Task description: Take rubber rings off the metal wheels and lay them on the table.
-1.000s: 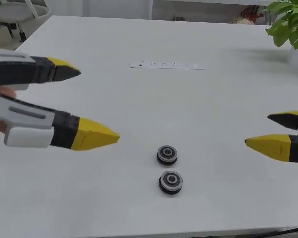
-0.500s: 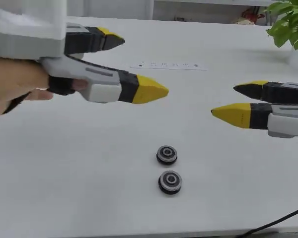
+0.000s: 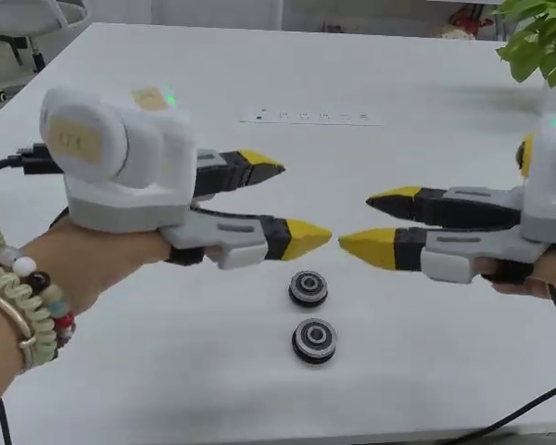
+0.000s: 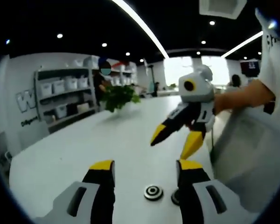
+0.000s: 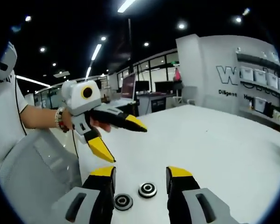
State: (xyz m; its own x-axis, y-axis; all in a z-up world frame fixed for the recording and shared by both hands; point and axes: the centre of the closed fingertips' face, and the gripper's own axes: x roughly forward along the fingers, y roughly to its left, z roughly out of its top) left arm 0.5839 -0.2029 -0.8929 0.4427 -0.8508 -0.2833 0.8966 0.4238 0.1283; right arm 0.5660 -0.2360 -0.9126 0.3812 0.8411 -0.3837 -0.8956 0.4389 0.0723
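Yellow-tipped, my left gripper (image 3: 301, 202) hangs with jaws spread, facing my right gripper (image 3: 355, 220), likewise spread, both above two metal wheels (image 3: 308, 288) lying just beside each other on the white table (image 3: 426, 111), black rubber rings (image 3: 297, 344) on them

I count two small round metal wheels with black rubber rings on the one white worktop (image 3: 167, 371): the farther wheel (image 3: 308, 288) and the nearer wheel (image 3: 314, 340). Two yellow-tipped grey handheld tools are there, the left tool (image 3: 304, 202) and the right tool (image 3: 355, 220). There's also one flat white power strip (image 3: 312, 118) and one leafy green plant (image 3: 537, 37).
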